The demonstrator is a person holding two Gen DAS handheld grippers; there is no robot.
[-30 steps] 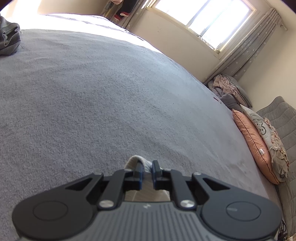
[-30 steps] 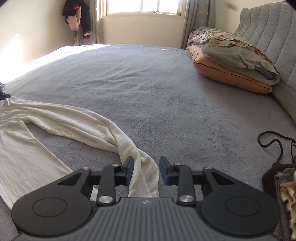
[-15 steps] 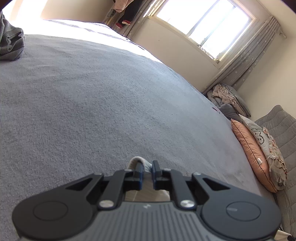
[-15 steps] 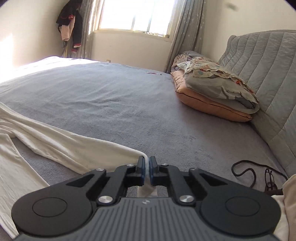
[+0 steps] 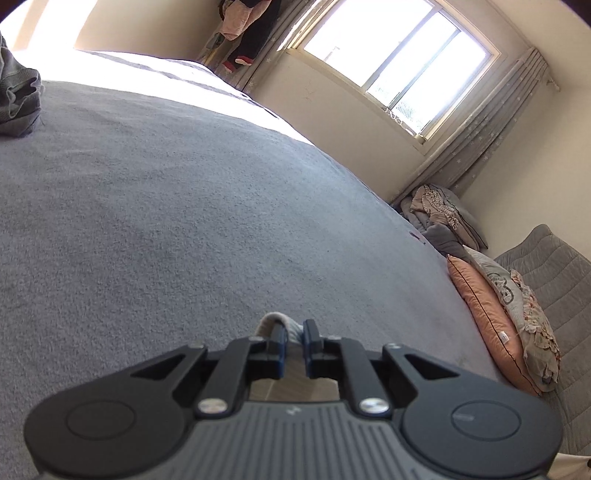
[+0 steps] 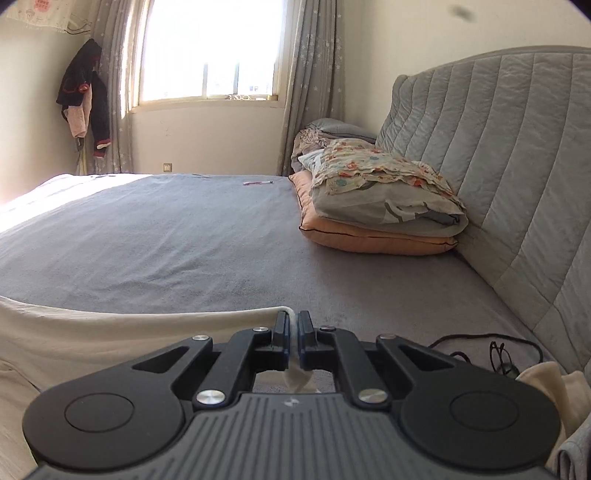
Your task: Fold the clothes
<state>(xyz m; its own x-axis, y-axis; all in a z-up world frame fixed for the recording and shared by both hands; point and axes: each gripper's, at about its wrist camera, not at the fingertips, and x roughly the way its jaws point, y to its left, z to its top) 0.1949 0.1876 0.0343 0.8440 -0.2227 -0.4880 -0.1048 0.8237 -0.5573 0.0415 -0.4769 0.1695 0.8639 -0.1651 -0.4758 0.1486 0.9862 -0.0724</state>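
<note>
No brand or readable writing shows on either tool; a pale hanging (image 6: pixel 40 13) in the upper left corner of the right wrist view carries red marks too small to read.

The left gripper (image 5: pixel 293 334) sits at the bottom centre of its frame, its jaws nearly together and pinching a bunched fold of the cream garment (image 5: pixel 277 320), which pokes up between and just beyond the tips. The right gripper (image 6: pixel 292 325) is likewise closed tight on a thin edge of the same cream cloth (image 6: pixel 110 332); from there the fabric stretches away to the lower left of the frame, its upper edge raised in a taut line above the bed (image 6: pixel 166 236).

The grey bed cover lies broad and bare across the middle of both views, sunlit at the far left edge. At the right of the right wrist view, a stack of pillows (image 6: pixel 380 206) rests against the quilted grey headboard (image 6: pixel 498 166). A dark cord and a pair of glasses (image 6: pixel 500 356) lie on the bed at lower right, near the gripper body. A pen-like item (image 6: pixel 258 182) lies far off by the window (image 6: pixel 207 55). In the left wrist view a crumpled grey garment (image 5: pixel 18 99) sits at the upper left edge.
</note>
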